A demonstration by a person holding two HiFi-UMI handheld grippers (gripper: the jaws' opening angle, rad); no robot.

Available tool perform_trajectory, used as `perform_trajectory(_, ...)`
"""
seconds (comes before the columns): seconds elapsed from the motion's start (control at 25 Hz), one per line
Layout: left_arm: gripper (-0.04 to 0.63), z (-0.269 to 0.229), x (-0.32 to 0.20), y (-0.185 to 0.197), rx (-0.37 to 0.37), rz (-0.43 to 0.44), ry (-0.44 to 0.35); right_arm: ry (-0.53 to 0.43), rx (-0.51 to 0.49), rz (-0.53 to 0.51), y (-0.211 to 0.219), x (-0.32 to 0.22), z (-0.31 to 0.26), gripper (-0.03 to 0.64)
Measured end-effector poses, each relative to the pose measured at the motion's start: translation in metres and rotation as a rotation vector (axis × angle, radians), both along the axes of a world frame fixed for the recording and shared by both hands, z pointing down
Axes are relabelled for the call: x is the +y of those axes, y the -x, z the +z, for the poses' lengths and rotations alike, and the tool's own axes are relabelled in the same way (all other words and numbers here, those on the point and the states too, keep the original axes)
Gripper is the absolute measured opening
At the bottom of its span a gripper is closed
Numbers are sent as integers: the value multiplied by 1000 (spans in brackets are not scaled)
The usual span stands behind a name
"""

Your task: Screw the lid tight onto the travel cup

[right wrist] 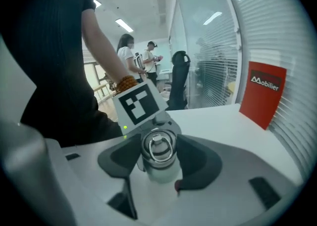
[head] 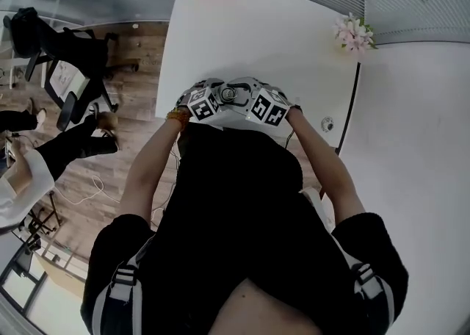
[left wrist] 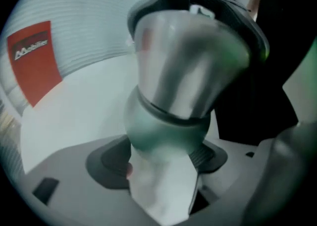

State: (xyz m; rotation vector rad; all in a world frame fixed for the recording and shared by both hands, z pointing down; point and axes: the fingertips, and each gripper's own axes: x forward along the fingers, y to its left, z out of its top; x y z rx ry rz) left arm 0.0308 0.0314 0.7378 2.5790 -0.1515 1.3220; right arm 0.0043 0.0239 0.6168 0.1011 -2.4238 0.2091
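Brushed steel between the jaws of the left gripper (left wrist: 161, 165): travel cup (left wrist: 190, 61) clamped at its rounded, narrow base, pads pressed on both sides, jaws set fairly wide to take it. Flaring from there towards a dark band at the far, wide end. At that end, right gripper (right wrist: 158, 160) closed around the lid (right wrist: 157, 146), dark pads snug against its left and right sides, metal ring on the lid top facing the camera. Just beyond the lid, the black-and-white marker cube (right wrist: 138, 103) of the left gripper. Seen from the head view, both grippers bunched close to the person's chest, cup held in the air at the near edge of the white table (head: 294, 40).

Judged as mid-tightening: body held fast on the left, lid gripped on the right and sitting on the cup mouth, not lying apart. Cannot tell how far home on the thread. Next move probably calls for rolling the right wrist to turn the lid, keeping the left grip firm and both grippers in line, then letting go and re-gripping once out of wrist travel. Pads slipping on smooth steel worth watching.

Writing: white "Mobilier" beside a small logo on the red sign (right wrist: 262, 93) at the far end of the table. Nothing legible on cup or lid.
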Motion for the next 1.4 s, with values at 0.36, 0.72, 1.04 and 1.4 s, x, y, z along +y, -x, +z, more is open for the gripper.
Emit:
perform_trajectory(0.36, 365, -2, 9, 6, -88, 476, 0, -18, 54, -224, 8, 11, -1, 232)
perform_trajectory(0.72, 422, -19, -6, 19, 144, -135, -74, -16, -64, 49, -2, 3, -6, 264)
perform_trajectory(1.04, 384, -27, -3, 4, 208, -421, -162, -73, -42, 196, 5, -1, -10, 279)
perform_trajectory(1.4, 359, -24, -3, 3, 215, -354, -167, -56, 31, 147, 8, 2, 6, 245)
